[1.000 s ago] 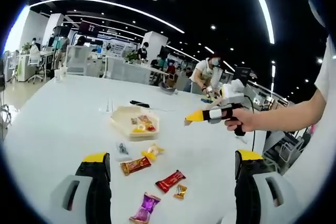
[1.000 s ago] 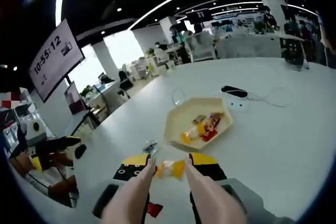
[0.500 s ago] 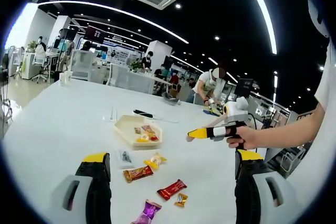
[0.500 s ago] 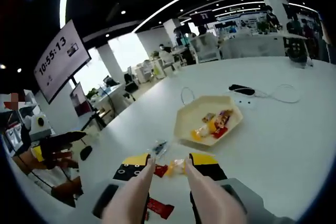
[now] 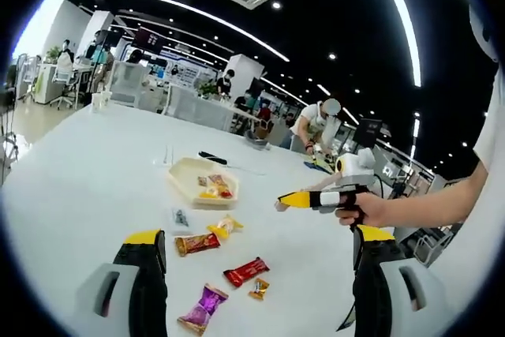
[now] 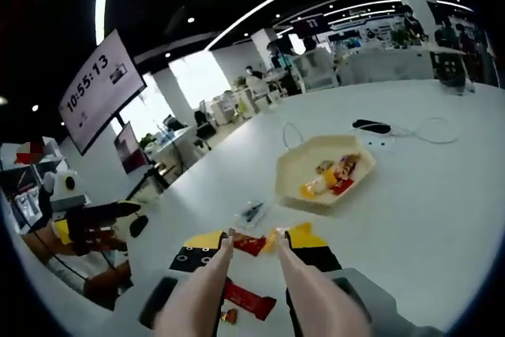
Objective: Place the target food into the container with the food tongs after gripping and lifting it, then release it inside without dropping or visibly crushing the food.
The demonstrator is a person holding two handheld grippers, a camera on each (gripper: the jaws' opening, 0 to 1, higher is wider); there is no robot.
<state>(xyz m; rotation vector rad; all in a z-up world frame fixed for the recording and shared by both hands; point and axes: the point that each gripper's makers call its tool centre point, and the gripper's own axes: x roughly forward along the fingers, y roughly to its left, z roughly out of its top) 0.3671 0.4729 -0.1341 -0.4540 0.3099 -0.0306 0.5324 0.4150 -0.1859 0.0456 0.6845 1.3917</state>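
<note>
The yellow candy is lying on the white table, below the tray at the left view's centre. In the right view we are holding the tongs just above it (tips slightly parted, gripping nothing). The candy is peeking out beside the right tip, its long axis pointing roughly toward the tray. The right gripper is nearer.

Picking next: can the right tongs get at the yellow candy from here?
Probably yes. The right gripper hangs above the table, tongs open, the yellow candy just past their tips with nothing covering it.
</note>
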